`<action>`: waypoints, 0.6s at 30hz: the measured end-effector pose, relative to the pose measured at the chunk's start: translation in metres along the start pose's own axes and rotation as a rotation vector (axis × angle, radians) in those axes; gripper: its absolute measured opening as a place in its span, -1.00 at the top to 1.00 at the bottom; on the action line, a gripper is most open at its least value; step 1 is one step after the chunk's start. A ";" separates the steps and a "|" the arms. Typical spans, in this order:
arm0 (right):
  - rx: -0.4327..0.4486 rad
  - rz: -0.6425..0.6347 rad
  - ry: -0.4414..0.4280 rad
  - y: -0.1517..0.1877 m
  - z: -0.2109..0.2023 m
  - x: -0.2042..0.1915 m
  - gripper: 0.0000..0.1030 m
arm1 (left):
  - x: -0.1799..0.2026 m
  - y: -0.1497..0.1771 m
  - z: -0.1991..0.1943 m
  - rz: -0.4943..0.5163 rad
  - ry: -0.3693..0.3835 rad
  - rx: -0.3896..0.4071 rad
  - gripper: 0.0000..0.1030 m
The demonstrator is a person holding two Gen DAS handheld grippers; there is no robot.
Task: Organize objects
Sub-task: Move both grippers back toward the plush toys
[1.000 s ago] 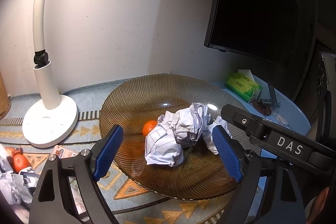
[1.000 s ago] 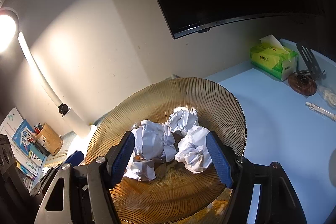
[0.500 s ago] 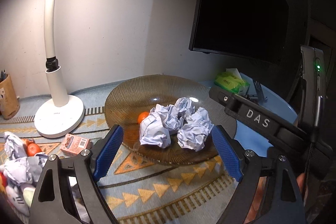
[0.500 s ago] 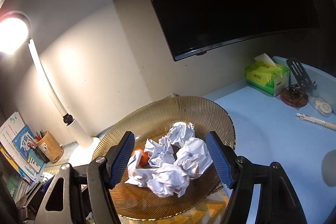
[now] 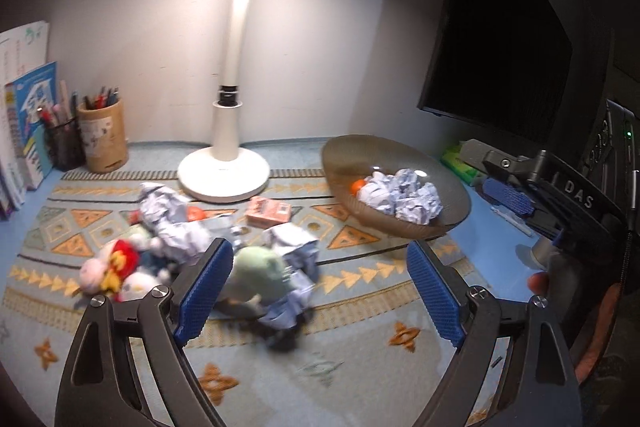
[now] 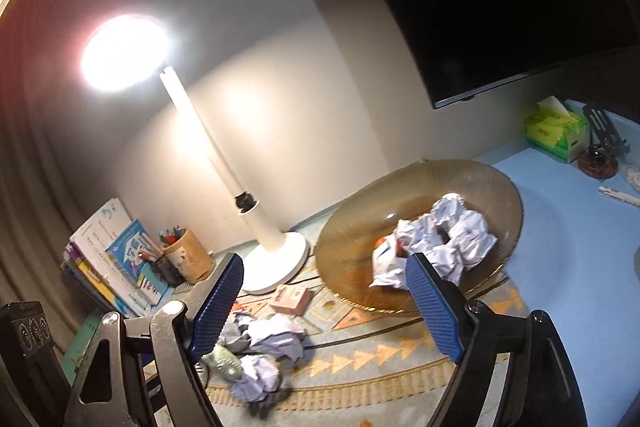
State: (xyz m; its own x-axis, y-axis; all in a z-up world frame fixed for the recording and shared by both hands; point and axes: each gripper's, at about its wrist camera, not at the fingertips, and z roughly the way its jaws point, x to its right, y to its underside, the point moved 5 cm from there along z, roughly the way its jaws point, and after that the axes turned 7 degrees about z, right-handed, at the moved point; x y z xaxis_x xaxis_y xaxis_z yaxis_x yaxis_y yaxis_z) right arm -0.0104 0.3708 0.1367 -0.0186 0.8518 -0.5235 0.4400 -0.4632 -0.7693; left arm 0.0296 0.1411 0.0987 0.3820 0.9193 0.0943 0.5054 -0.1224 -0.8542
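Note:
A brown ribbed glass bowl (image 5: 452, 187) (image 6: 496, 187) holds several crumpled paper balls (image 5: 404, 195) (image 6: 452, 231) and a small orange fruit (image 5: 357, 186). On the patterned mat lies a pile: more paper balls (image 5: 172, 215) (image 6: 264, 339), a red-and-white plush toy (image 5: 116, 267), a green plush (image 5: 256, 275) and a pink box (image 5: 269, 211) (image 6: 291, 298). My left gripper (image 5: 320, 291) is open and empty above the pile. My right gripper (image 6: 324, 307) is open and empty, between bowl and pile; it shows at the right in the left wrist view (image 5: 512, 195).
A white desk lamp (image 5: 224, 167) (image 6: 276, 251) stands behind the pile. A pen cup (image 5: 102, 135) and books (image 5: 24, 131) are at the far left. A green tissue box (image 6: 556, 131), a pen (image 6: 620, 195) and a dark monitor (image 5: 500, 39) are at the right.
Both grippers have pulled back and up from the bowl and swung left. The pile of toys and paper on the mat has come into view. Both stay open and empty.

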 end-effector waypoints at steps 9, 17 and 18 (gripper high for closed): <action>-0.149 -0.117 -0.164 0.063 0.020 -0.092 -0.61 | -0.109 0.041 -0.050 -0.102 -0.150 -0.029 -0.91; -0.274 -0.271 -0.152 0.128 0.042 -0.144 -0.61 | -0.171 0.065 -0.046 -0.161 -0.194 -0.080 -0.91; -0.281 -0.281 -0.146 0.133 0.044 -0.147 -0.61 | -0.174 0.066 -0.044 -0.166 -0.187 -0.084 -0.91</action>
State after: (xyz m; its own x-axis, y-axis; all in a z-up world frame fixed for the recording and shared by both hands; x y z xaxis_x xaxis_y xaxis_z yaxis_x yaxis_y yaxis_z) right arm 0.0112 0.1729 0.0950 -0.2905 0.8826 -0.3697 0.6274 -0.1161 -0.7700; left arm 0.0306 -0.0434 0.0483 0.1428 0.9816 0.1265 0.6148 0.0122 -0.7886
